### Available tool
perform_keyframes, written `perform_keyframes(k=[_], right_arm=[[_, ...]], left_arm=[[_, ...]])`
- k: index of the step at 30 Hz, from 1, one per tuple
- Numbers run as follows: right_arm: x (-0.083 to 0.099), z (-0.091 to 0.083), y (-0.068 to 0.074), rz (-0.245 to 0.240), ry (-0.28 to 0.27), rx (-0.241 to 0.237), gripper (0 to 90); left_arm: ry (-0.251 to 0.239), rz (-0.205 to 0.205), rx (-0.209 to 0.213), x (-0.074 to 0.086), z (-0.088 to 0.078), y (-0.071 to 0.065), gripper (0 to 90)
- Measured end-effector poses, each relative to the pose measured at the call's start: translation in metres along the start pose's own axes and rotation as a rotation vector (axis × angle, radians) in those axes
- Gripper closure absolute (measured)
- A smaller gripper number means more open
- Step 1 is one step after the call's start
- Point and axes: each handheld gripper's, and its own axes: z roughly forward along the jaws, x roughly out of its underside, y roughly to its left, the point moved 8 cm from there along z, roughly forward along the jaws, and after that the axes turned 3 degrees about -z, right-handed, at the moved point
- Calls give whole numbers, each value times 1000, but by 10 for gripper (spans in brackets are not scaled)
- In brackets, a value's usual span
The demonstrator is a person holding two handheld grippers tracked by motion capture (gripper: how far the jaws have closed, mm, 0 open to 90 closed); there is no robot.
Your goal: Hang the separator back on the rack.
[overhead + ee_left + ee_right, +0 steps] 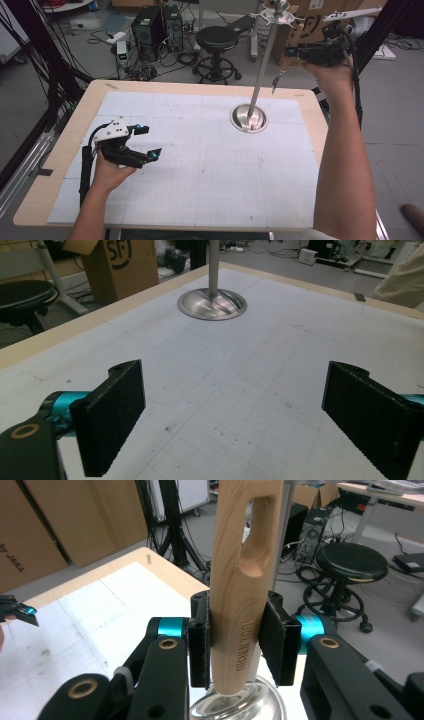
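My right hand-held gripper (234, 647) is clamped on the handle of a wooden utensil (242, 575), pads pressing both flat sides, the handle's slotted hole standing above the jaws. In the high view I hold that hand-held gripper (295, 52) raised at the top of the metal stand (264, 65), beside its crown of hooks (276, 17), well above the desk (310, 107). The utensil's wooden part (291, 46) pokes out toward the pole there.

I judge the step in hand to be hanging the utensil: the slot has to meet one of the hooks. The next move calls for lining the hole up with a free hook, easing it over the tip, then letting the jaws part only once the weight hangs on the hook. A small metal piece (275, 82) already dangles near the pole just below my grip, so I should keep from knocking it.

My left hand-held gripper (142, 142) rests low over the left of the white mat (200, 165), jaws wide apart with nothing between them, well away from the stand's round base (248, 118).

Room is good: the mat is bare around the base, and the desk's far edge lies just behind it. The pole is slender, so a sideways push at the top might rock it.
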Motion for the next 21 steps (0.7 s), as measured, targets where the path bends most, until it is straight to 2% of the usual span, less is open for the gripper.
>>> perform_keyframes(k=[4,7,15,21], right_arm=[[-2,4,1,5,-7,-5,683],[-3,4,-2,14,-2,9,683],[-3,1,-11,27,-7,31,684],[0,2,-12,28,0,35,684]], left_arm=[[-8,0,12,-1,0,-1,108],[-10,-4,17,-1,-1,-1,108],[-14,-1,16,-1,-2,-1,108],[-13,1,15,-1,-2,-1,108]])
